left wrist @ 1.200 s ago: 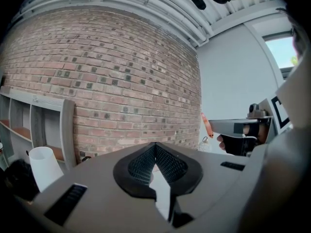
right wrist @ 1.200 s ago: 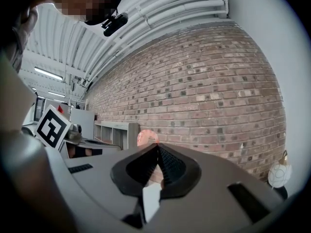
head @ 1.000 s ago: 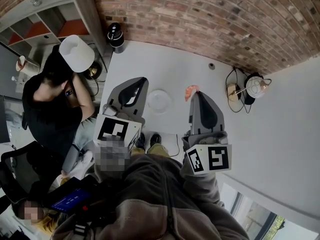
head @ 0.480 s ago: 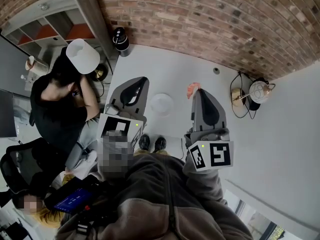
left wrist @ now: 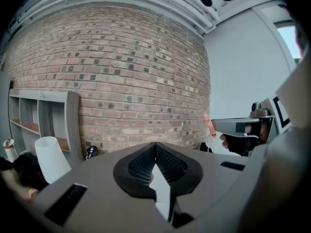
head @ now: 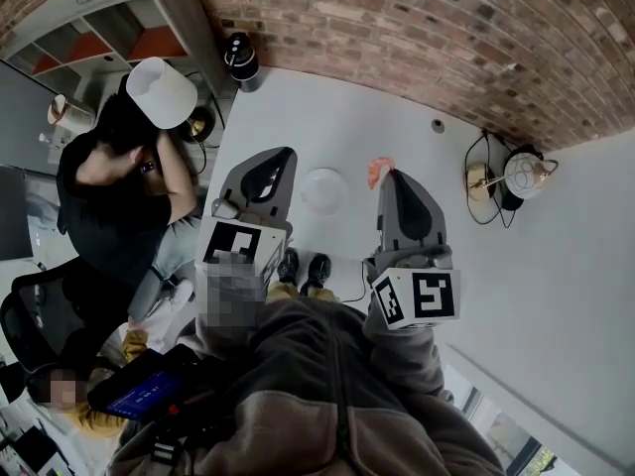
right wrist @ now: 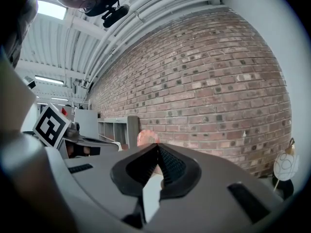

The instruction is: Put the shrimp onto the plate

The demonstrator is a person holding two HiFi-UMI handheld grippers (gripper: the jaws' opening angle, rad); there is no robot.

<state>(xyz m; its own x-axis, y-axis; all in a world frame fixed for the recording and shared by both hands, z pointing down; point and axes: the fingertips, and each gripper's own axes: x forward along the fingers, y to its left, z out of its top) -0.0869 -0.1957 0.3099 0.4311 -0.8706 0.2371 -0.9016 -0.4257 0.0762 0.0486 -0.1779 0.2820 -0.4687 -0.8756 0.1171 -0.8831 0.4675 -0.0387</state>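
A pink shrimp (head: pixel 379 172) sticks out of the tip of my right gripper (head: pixel 388 177), which is shut on it. It hangs above the white table, just right of the round white plate (head: pixel 324 190). In the right gripper view the shrimp (right wrist: pixel 147 138) peeks over the closed jaws of my right gripper (right wrist: pixel 156 147). My left gripper (head: pixel 281 155) is held just left of the plate, and in its own view my left gripper (left wrist: pixel 155 145) is shut with nothing in it. That view also shows the shrimp (left wrist: pixel 209 125) at the right gripper's tip.
A person in black (head: pixel 109 196) sits at the table's left beside a white lampshade (head: pixel 161 92). A black cylinder (head: pixel 239 62) stands at the far corner by the brick wall (head: pixel 417 28). A desk lamp with cable (head: pixel 516 175) sits at the right, and a small dark knob (head: pixel 438 125) sits on the table.
The head view has shifted slightly. Both grippers keep nearly the same pose, and the shrimp in the right gripper sits a little nearer the plate.
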